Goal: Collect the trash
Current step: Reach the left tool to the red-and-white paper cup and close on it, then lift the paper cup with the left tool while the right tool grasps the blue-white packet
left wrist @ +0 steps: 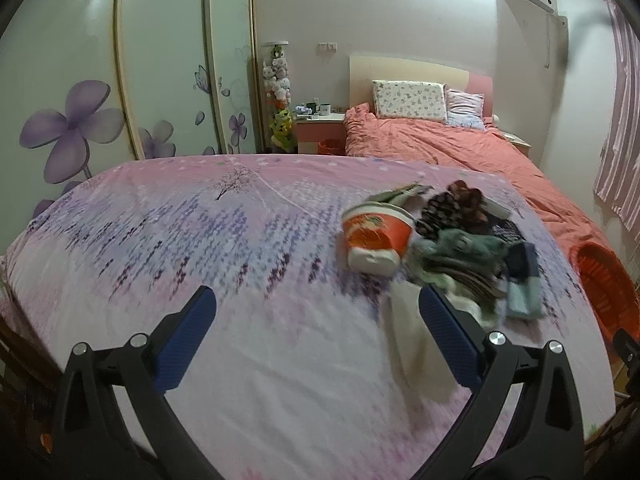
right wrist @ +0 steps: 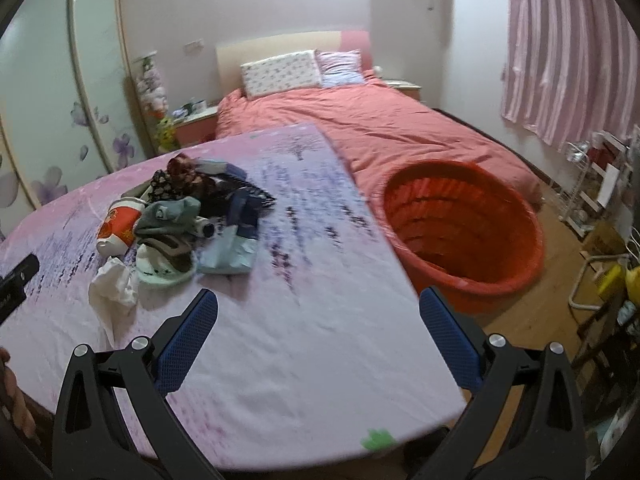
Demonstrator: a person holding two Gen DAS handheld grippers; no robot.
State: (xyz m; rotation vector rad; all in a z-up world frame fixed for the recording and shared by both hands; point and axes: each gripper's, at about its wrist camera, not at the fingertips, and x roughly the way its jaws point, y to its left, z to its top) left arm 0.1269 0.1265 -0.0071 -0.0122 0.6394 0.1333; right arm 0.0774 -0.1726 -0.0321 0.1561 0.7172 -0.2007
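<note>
My left gripper [left wrist: 316, 320] is spread wide and empty above the sheet [left wrist: 200, 240], with the crumpled tissue [left wrist: 404, 328] just inside its right finger. My right gripper [right wrist: 318, 320] is spread and empty too. I judge this as the approach; next I pinch the tissue or the noodle cup [left wrist: 376, 236], then carry it to the red basket [right wrist: 464, 216] beside the table.

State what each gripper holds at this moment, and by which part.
Nothing is held. The left gripper and the right gripper are both open and empty above the cloth-covered table; the crumpled tissue lies untouched.
</note>
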